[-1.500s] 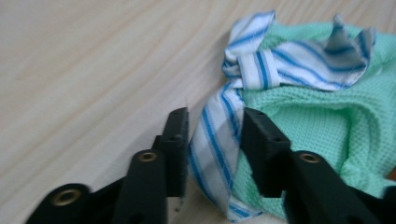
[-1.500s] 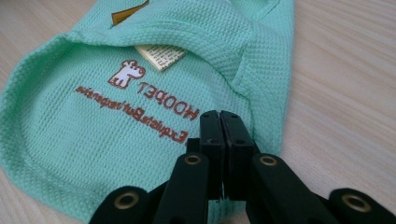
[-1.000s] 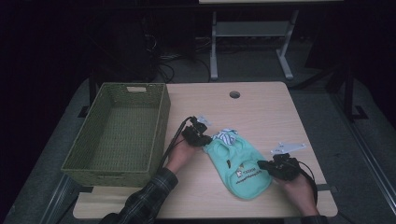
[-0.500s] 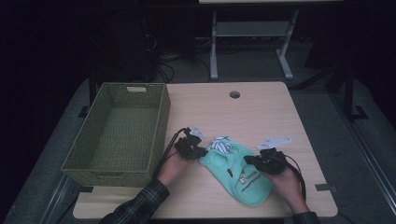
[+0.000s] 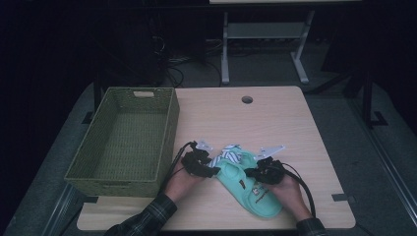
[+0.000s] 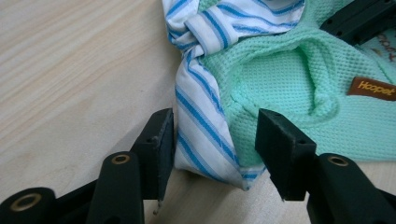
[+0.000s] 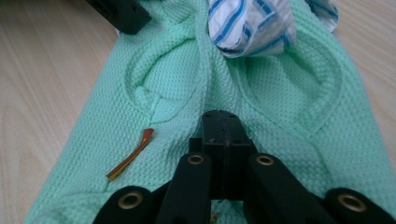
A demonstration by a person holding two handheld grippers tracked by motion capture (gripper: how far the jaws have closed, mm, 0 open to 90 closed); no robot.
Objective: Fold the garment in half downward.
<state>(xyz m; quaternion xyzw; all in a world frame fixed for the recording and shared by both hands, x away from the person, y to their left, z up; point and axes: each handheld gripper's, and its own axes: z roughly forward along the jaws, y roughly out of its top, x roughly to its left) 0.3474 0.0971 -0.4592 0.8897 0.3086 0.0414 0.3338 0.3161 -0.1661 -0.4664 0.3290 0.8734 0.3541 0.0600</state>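
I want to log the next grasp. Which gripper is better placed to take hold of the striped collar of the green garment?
Probably the left gripper. Its jaws stand open on either side of the striped collar edge. The right gripper has its jaws together on the mint green garment, apart from the collar.

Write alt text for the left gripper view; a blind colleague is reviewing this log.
Two open black tool jaws straddle the blue-striped white collar of a mint mesh garment lying on a pale wood table. A brown label shows at right.
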